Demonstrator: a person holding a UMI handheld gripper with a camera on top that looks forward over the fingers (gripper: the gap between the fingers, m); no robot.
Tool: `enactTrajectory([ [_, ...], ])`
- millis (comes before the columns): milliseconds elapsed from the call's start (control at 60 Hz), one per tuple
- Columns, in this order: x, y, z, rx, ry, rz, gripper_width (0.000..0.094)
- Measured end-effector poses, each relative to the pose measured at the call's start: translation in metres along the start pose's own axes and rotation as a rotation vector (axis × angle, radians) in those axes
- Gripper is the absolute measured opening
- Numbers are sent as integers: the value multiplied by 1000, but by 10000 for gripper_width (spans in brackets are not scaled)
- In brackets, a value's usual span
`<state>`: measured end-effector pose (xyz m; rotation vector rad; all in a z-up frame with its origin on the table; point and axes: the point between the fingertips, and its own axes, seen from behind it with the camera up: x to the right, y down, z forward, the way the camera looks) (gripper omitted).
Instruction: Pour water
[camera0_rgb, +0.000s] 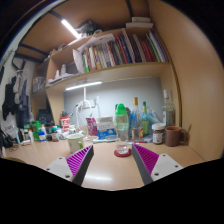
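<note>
My gripper (113, 163) hangs over a light wooden desk (110, 175), its two fingers with purple pads (80, 160) spread wide with only bare desk between them. Just beyond the fingertips a small clear glass (122, 148) stands on a dark red coaster (122, 153). Further back a clear plastic bottle with a green cap (122, 122) stands upright on the desk. Nothing is held.
The back of the desk is crowded: bottles (137, 118), a white jug (85, 117), a brown cup (174, 135), a jar (158, 133), small items at the left (40, 130). A shelf of books (115, 50) runs above, with a lit strip lamp (82, 87) under it.
</note>
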<state>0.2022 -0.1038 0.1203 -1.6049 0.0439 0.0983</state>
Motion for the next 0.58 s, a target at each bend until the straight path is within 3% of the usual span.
enactTrajectory([
  [283,-23,6,-108,-14,-4,102,838],
  [583,-10,26,-156,-32,60,67,840],
])
